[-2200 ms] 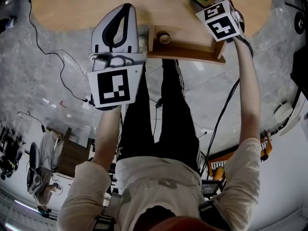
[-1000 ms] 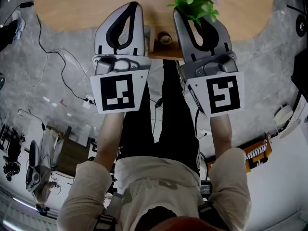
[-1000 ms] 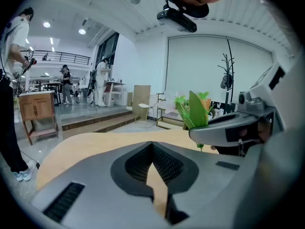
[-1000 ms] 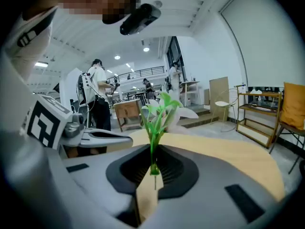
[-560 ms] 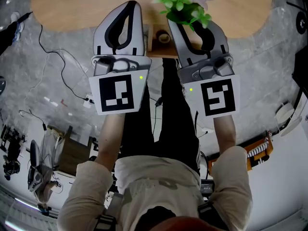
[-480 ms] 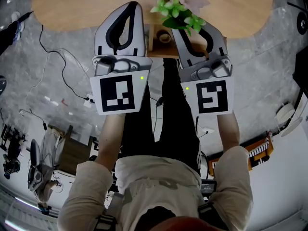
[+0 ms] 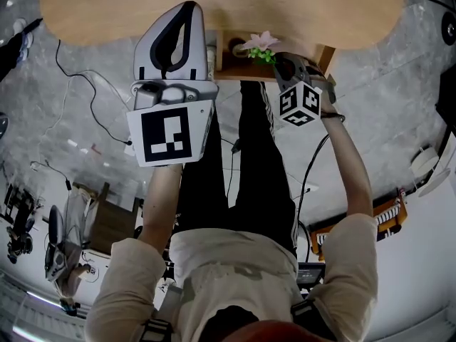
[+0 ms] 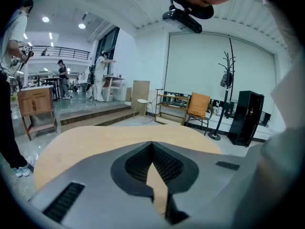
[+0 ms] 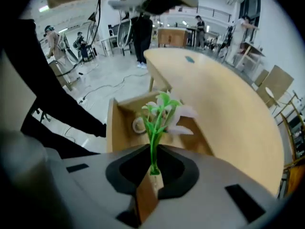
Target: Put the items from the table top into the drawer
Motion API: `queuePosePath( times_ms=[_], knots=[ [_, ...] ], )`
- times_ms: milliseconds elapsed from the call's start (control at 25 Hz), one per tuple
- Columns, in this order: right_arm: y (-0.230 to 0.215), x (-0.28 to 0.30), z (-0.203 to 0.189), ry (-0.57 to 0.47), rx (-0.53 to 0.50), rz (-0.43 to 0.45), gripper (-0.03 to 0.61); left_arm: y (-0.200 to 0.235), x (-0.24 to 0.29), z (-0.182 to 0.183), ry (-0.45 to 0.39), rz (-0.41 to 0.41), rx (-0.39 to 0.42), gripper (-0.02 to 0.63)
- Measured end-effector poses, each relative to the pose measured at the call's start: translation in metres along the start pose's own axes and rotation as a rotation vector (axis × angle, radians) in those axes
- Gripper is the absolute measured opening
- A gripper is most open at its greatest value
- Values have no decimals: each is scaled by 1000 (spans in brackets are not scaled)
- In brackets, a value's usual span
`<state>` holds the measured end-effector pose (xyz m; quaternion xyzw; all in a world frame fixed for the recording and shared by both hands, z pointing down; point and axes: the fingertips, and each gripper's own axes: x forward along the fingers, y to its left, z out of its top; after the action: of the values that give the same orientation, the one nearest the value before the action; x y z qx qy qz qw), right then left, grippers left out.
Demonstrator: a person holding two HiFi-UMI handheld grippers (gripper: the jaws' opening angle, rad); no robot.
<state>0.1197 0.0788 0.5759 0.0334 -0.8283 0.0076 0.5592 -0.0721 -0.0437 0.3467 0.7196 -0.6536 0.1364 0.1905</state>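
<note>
My right gripper [image 7: 273, 57] is shut on the green stem of an artificial flower [image 7: 259, 42] with pale pink petals. It points steeply down over the open wooden drawer [image 7: 322, 57] at the table's near edge. In the right gripper view the flower [image 9: 163, 109] rises from the jaws [image 9: 153, 168] above the drawer [image 9: 114, 128], where a roll of tape [image 9: 138, 124] lies. That roll of tape [image 7: 237, 47] also shows in the head view, left of the flower. My left gripper [image 7: 187, 11] hovers over the table edge, left of the drawer; it [image 8: 152, 144] is shut with nothing in it.
The light wooden table top [image 7: 107, 9] spans the top of the head view and curves away in the right gripper view as the table top [image 9: 224, 104]. Cables [image 7: 78, 77] trail on the grey floor to the left. People stand far off in the room.
My right gripper, still shut on the flower, has dropped from beside the left gripper above the table edge down to the drawer, tipping steeply downward and rolling. The left gripper has stayed put.
</note>
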Motion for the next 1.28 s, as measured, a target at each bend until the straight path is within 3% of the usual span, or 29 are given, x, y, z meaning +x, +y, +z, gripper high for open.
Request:
queuePosePath(
  times_ms=[240, 440, 480, 560, 640, 1040, 1160, 1240, 1280],
  knots=[
    [19, 58, -76, 261, 36, 78, 40, -8, 2, -11, 24, -14, 20, 8],
    [11, 60, -90, 292, 128, 110, 42, -13, -2, -7, 20, -23, 22, 8],
    [10, 60, -88, 287, 124, 112, 56, -13, -2, -6, 17, -22, 20, 8],
    [9, 60, -86, 273, 120, 124, 171, -13, 0, -5, 12, -20, 18, 8],
    [8, 62, -84, 264, 129, 139, 239, -14, 0, -6, 9, -22, 16, 8],
    [-2, 45, -62, 186, 203, 139, 244, -14, -3, -6, 3, -26, 17, 8],
    [-16, 21, -25, 76, 295, 88, 235, -11, -7, 0, -11, -18, 1, 8],
    [-33, -1, 11, -56, 424, 32, 150, -8, -9, 4, -20, -10, -5, 8],
    [-43, -13, 31, -136, 504, 3, 147, -6, -10, 6, -25, -6, -6, 8]
  ],
)
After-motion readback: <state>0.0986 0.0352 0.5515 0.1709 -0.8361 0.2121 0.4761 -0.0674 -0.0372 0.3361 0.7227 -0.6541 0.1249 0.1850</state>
